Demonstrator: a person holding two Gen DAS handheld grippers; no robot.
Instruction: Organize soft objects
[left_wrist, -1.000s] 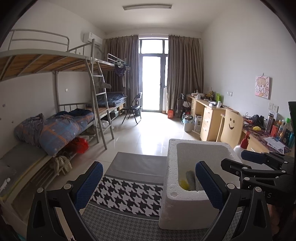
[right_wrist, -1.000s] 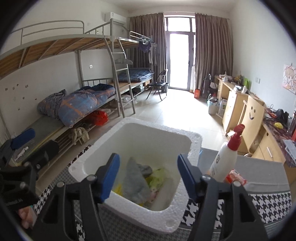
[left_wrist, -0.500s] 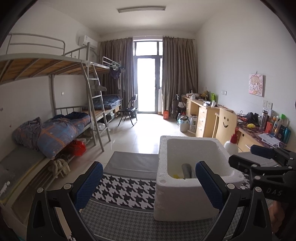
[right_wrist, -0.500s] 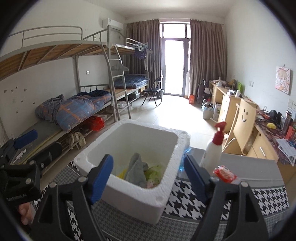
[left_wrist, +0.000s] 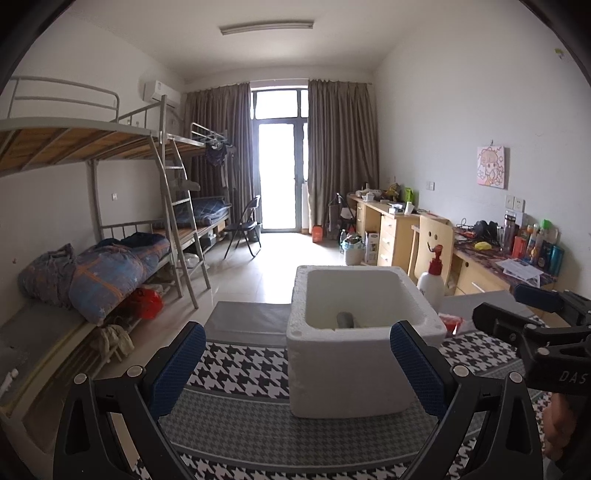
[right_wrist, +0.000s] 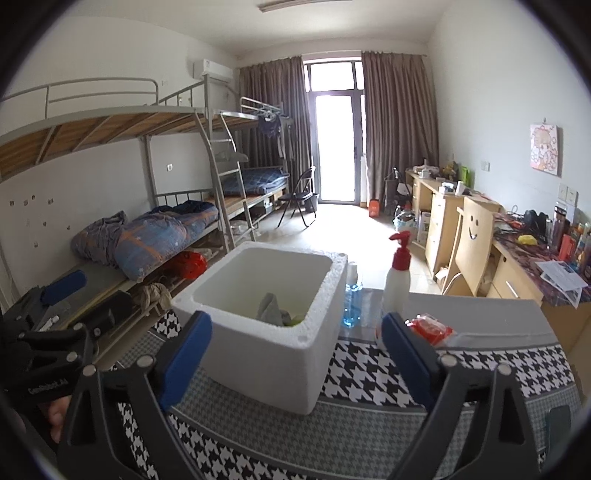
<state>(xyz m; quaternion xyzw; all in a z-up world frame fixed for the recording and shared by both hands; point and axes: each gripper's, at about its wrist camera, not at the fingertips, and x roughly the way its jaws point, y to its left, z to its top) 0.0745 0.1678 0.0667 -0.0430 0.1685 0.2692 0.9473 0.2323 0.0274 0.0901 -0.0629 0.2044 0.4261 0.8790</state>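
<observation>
1. Drawn back from the foam box (right_wrist: 266, 332) since a second ago, both claws; box now smaller in each view and seen more from the side.
2. Right claw (right_wrist: 297, 354): blue ribbed pads spreading wider, nothing between them.
3. Left claw (left_wrist: 297, 363): pads wide apart, gripping nothing.
4. Foam box: white, thick-walled, squarish, pebbly rim, standing on the houndstooth-patterned tabletop (right_wrist: 369, 421).
5. Inside: crumpled grey cloth (right_wrist: 271, 308) beside something soft and yellow-green (right_wrist: 295, 320).
6. Just beyond: red-capped pump bottle (right_wrist: 397, 280), clear blue bottle (right_wrist: 352, 295).
</observation>
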